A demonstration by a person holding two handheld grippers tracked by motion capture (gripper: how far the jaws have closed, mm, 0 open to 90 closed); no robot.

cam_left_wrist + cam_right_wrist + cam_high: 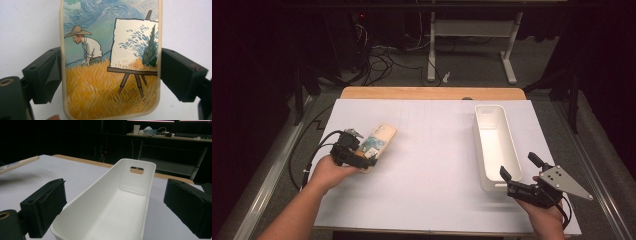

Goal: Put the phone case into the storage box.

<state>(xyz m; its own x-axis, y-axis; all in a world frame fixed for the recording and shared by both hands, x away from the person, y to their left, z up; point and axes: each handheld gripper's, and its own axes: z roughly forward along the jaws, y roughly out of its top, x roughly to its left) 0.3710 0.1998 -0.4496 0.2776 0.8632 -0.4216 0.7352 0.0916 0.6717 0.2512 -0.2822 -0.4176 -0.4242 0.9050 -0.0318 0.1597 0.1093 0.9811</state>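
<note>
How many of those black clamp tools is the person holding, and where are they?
2. The left gripper is at the table's left side, closed on a painted phone case. The right gripper is at the near right, open, at the near end of the white bin.

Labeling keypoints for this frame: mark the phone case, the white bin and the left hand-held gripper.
phone case (105, 82): left gripper view, on the painted wheat field of its back.
white bin (486, 116): high view, on its far end wall.
left hand-held gripper (371, 159): high view, midway between its fingertips, clamped across the case.
</note>
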